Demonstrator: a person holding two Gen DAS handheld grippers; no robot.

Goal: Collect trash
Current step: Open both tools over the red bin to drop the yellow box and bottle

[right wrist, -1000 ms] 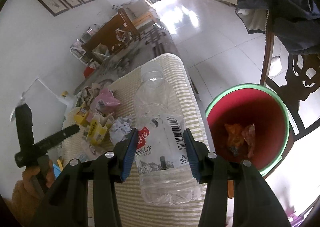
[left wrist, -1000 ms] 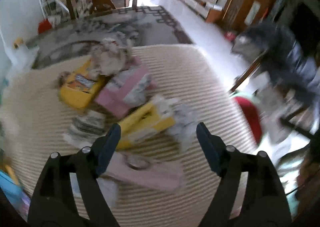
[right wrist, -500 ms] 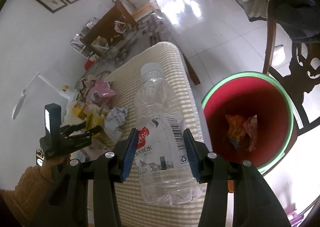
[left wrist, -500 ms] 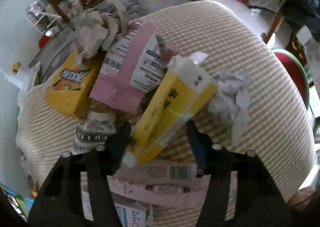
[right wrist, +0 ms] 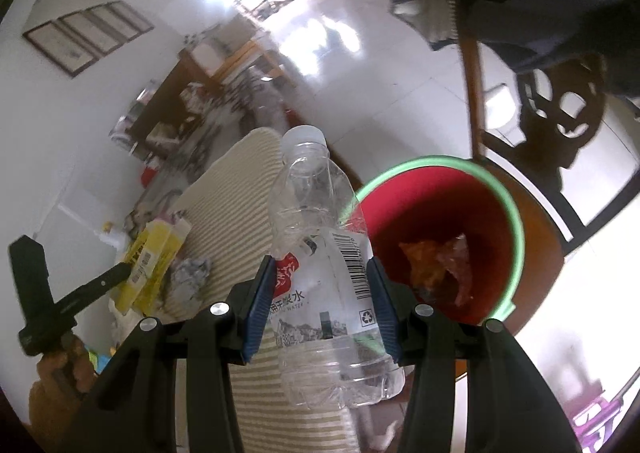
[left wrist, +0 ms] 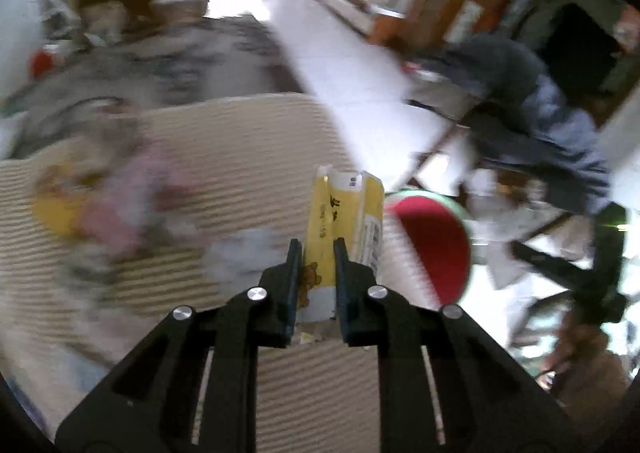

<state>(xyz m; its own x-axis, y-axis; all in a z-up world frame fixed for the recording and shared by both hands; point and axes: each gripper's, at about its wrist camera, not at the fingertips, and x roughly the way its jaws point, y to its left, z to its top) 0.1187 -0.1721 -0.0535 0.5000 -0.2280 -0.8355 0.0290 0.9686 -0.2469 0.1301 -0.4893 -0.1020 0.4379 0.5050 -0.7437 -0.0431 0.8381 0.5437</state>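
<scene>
Left gripper (left wrist: 317,253) just clenched on yellow carton (left wrist: 342,221), lifted; right gripper (right wrist: 320,295) still grasping bottle (right wrist: 320,253) near red bin (right wrist: 440,237).

Left wrist view: trash pile (left wrist: 116,209) at 9 o'clock smeared by motion blur, items unreadable. Yellow carton (left wrist: 344,221) hides red bin's (left wrist: 432,245) left edge. Bin contents (right wrist: 436,269) unidentifiable.
</scene>
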